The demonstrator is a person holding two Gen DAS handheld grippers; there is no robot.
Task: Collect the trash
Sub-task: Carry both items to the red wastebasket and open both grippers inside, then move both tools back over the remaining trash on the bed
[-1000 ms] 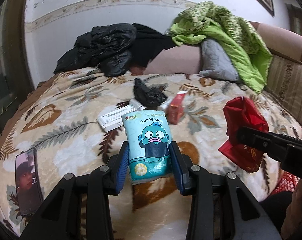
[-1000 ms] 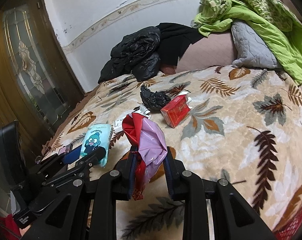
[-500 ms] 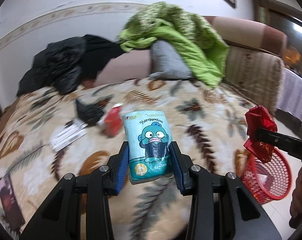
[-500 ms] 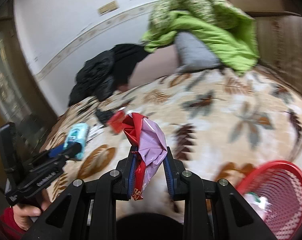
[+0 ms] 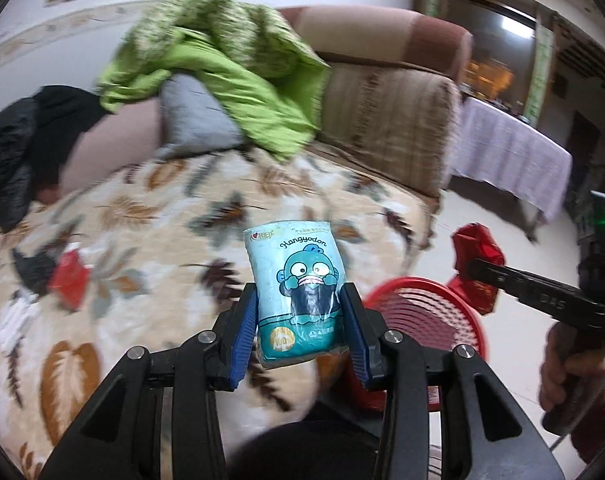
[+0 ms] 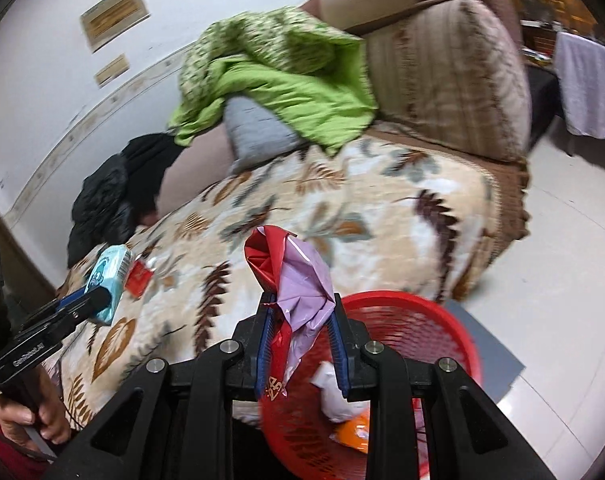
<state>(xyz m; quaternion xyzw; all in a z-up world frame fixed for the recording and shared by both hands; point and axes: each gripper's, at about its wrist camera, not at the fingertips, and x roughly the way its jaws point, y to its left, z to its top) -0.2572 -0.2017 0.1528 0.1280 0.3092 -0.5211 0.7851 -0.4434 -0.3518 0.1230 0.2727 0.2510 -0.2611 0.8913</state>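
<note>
Bed [image 5: 150, 216]: leaf-print blanket; a green quilt [image 5: 230, 80] heaped at its far end.
Basket [image 6: 430, 320]: red, on the floor just beside the bed, some trash inside.
Left tongs [image 5: 300, 320]: pads pressed on a blue tissue pack [image 5: 298, 280], held upright over the bed's edge, near the basket.
Right tongs [image 6: 300, 336]: clamped on a crumpled red-and-purple bag [image 6: 298, 284], above the basket's rim.

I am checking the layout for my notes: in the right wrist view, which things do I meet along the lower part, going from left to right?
Person's hand → tissue pack held by the left gripper → red cigarette box → crumpled red and purple bag in the right gripper → red basket.
</note>
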